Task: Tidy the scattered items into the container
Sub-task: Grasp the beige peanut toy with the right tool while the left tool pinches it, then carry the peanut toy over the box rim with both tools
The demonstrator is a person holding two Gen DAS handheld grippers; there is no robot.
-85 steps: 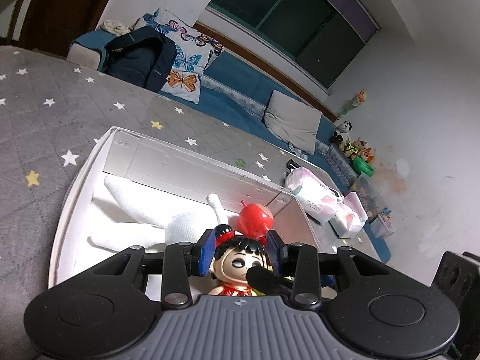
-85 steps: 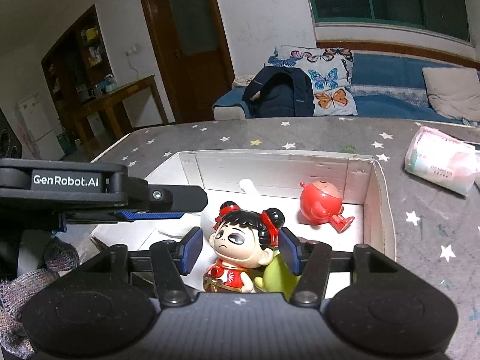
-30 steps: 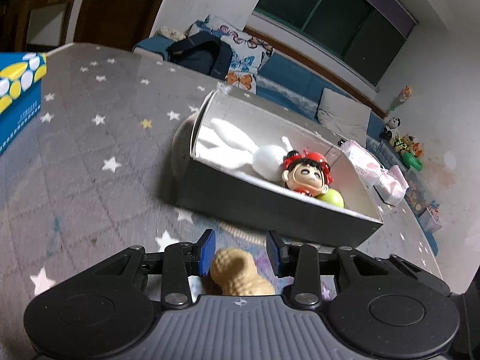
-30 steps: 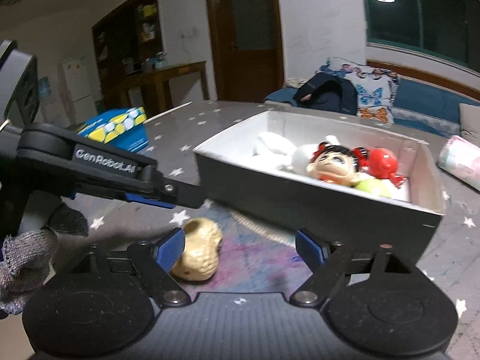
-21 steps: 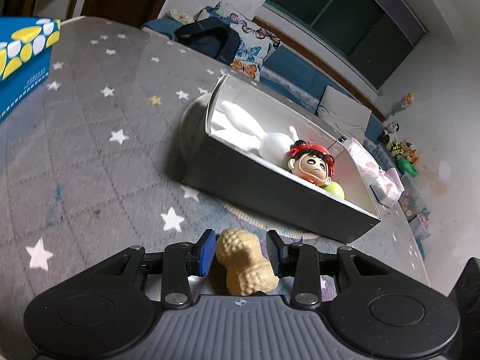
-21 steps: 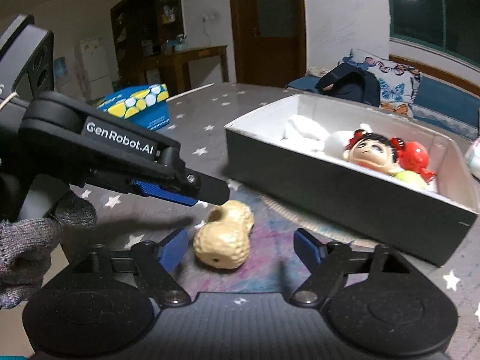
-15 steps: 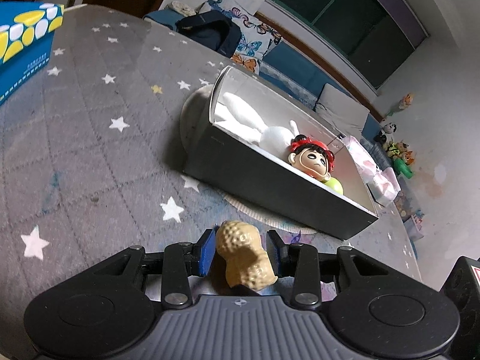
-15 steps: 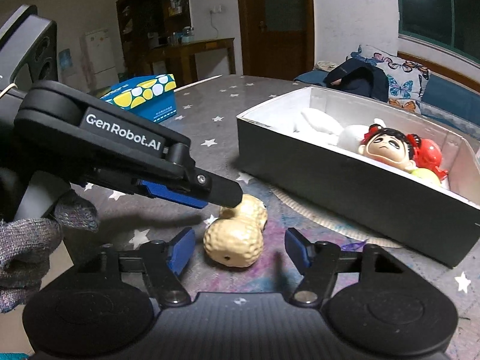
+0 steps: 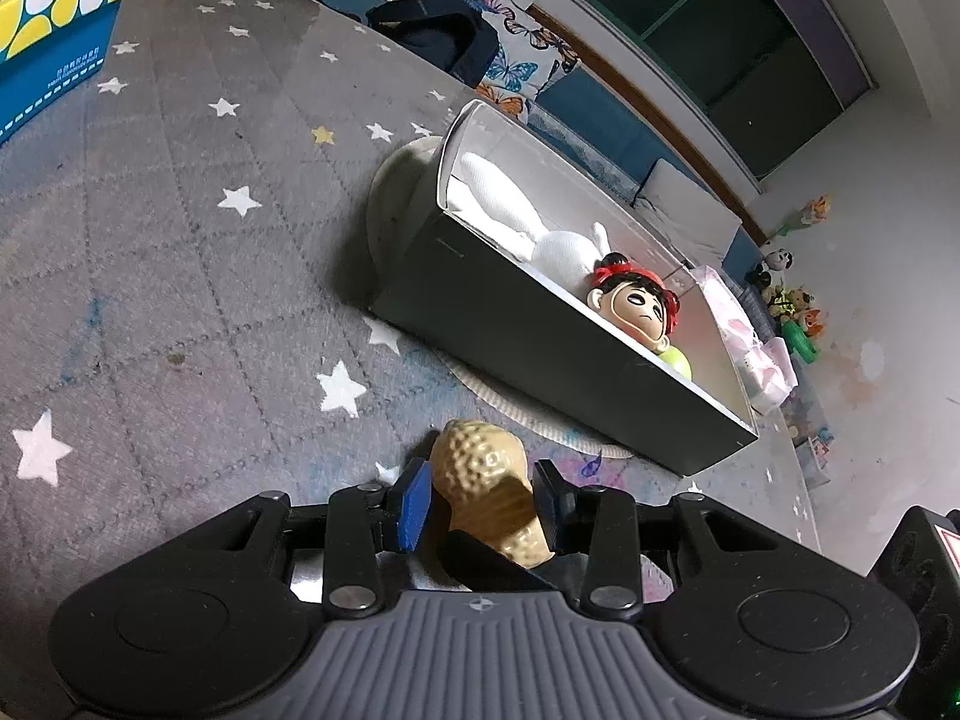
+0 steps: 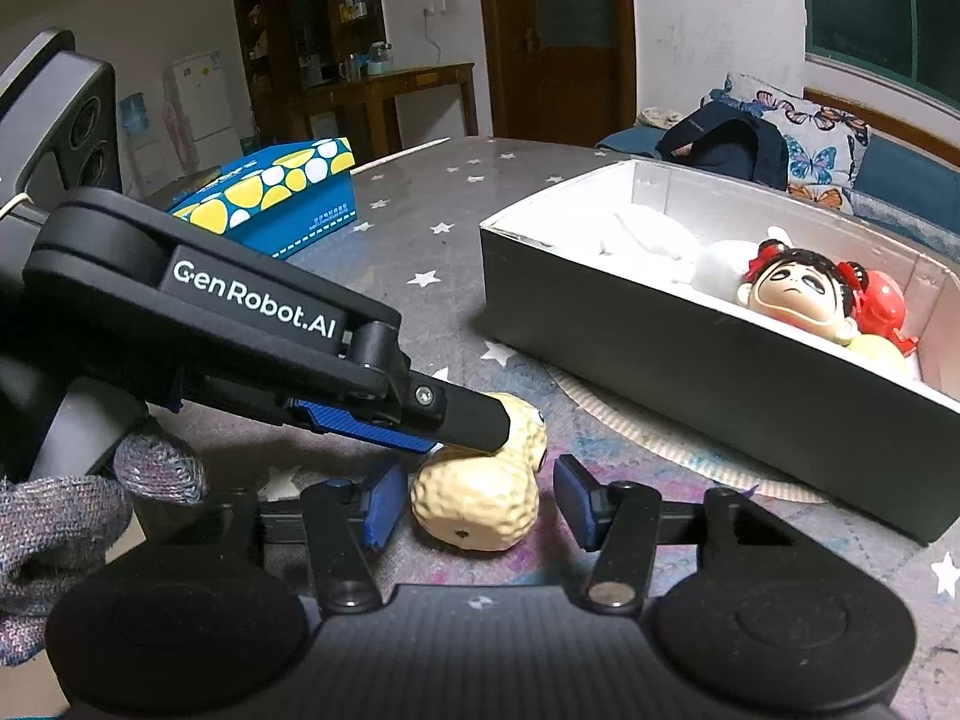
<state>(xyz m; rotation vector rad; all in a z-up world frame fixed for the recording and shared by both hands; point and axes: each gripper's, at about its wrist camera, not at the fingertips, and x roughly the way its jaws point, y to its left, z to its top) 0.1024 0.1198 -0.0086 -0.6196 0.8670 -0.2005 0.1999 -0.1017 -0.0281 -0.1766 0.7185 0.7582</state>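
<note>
A tan peanut toy (image 9: 486, 480) (image 10: 480, 498) lies on the grey star-patterned tablecloth in front of the box. My left gripper (image 9: 480, 498) (image 10: 462, 420) has its fingers closed around the peanut. My right gripper (image 10: 471, 504) is open, its blue pads on either side of the peanut's near end without touching it. The dark box (image 9: 540, 330) (image 10: 660, 348) with a white inside holds a doll with black hair (image 9: 636, 306) (image 10: 792, 288), a white plush toy (image 9: 558, 252), a red toy (image 10: 882, 300) and a yellow-green ball (image 9: 678, 360).
A blue box with yellow and white spots (image 9: 54, 42) (image 10: 282, 192) stands on the table to the left. A pink tissue pack (image 9: 750, 348) lies beyond the box. A round woven mat (image 10: 660, 438) lies under the box. A sofa with cushions is behind.
The left gripper came out of the box to the peanut on the table and closed on it. The right gripper moved close and narrowed around the peanut's near end.
</note>
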